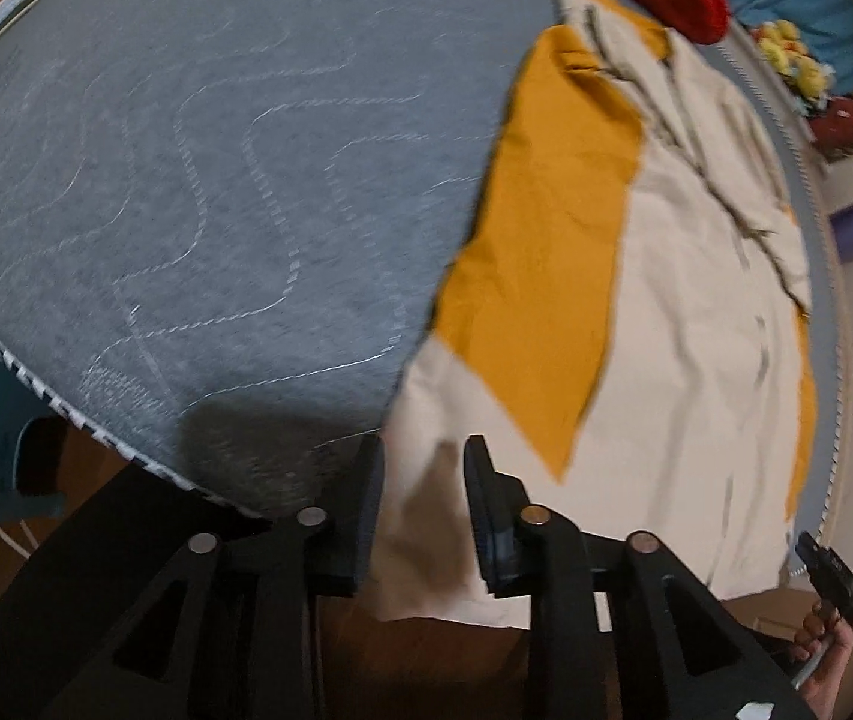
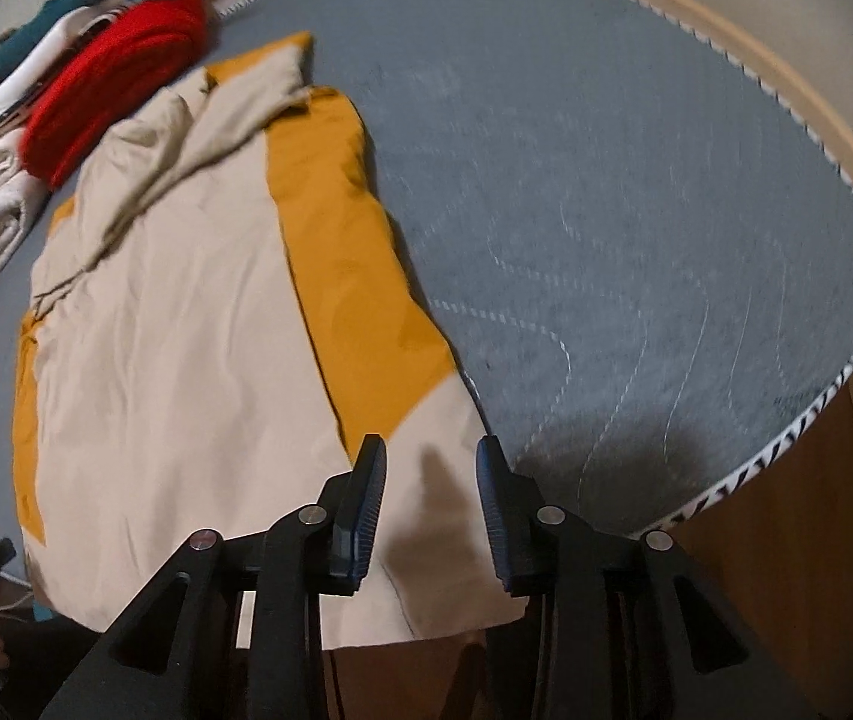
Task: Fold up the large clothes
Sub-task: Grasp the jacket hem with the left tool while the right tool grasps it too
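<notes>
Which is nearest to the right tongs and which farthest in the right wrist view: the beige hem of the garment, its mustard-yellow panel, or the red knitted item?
1. Beige hem of the garment, directly under the right tongs.
2. Mustard-yellow panel, just beyond, centre.
3. Red knitted item, far end, upper left.

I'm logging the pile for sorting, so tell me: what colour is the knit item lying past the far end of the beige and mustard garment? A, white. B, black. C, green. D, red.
D: the knit item bunched past the far end of the beige and mustard garment is bright red.
</notes>
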Action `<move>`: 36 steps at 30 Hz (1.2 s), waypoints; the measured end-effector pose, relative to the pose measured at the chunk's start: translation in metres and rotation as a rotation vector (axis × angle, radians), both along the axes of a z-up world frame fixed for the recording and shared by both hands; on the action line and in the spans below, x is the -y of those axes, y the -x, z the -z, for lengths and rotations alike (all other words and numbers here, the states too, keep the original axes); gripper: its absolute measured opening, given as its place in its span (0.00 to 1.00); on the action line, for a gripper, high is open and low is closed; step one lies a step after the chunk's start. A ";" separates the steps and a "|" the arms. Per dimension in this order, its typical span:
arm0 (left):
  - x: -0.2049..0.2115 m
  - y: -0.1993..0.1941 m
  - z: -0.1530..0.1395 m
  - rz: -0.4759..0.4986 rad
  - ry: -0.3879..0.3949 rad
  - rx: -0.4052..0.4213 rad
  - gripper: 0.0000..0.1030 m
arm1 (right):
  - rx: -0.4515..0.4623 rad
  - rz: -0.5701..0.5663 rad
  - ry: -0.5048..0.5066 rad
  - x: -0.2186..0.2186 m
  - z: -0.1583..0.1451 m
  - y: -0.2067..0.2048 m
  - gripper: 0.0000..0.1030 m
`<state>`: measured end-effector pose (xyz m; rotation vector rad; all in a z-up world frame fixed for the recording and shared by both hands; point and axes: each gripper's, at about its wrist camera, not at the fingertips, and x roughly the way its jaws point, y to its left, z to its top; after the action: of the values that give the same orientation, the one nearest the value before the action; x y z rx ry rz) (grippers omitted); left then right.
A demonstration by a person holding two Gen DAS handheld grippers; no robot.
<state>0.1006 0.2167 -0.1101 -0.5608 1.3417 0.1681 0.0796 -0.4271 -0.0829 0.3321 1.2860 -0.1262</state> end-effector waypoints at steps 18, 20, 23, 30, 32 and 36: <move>0.018 -0.007 0.023 0.116 -0.088 -0.078 0.15 | -0.152 0.008 0.034 -0.007 0.043 -0.005 0.40; 0.024 -0.006 0.020 0.146 -0.096 -0.072 0.11 | -0.141 0.008 0.017 -0.009 0.041 -0.005 0.16; 0.031 -0.004 0.015 0.172 -0.098 -0.048 0.11 | -0.088 0.015 -0.036 -0.008 0.028 -0.002 0.09; 0.027 -0.003 0.028 0.155 -0.107 -0.089 0.14 | -0.141 0.053 -0.056 -0.002 0.039 -0.003 0.18; 0.032 -0.005 0.029 0.173 -0.126 -0.089 0.14 | -0.147 0.031 -0.033 -0.005 0.041 -0.004 0.24; 0.035 -0.006 0.028 0.167 -0.119 -0.083 0.14 | -0.147 0.023 0.006 -0.006 0.040 -0.005 0.27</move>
<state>0.1069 0.1812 -0.1383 -0.3422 1.4426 0.1346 0.0848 -0.4208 -0.1232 0.3379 1.4269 -0.1763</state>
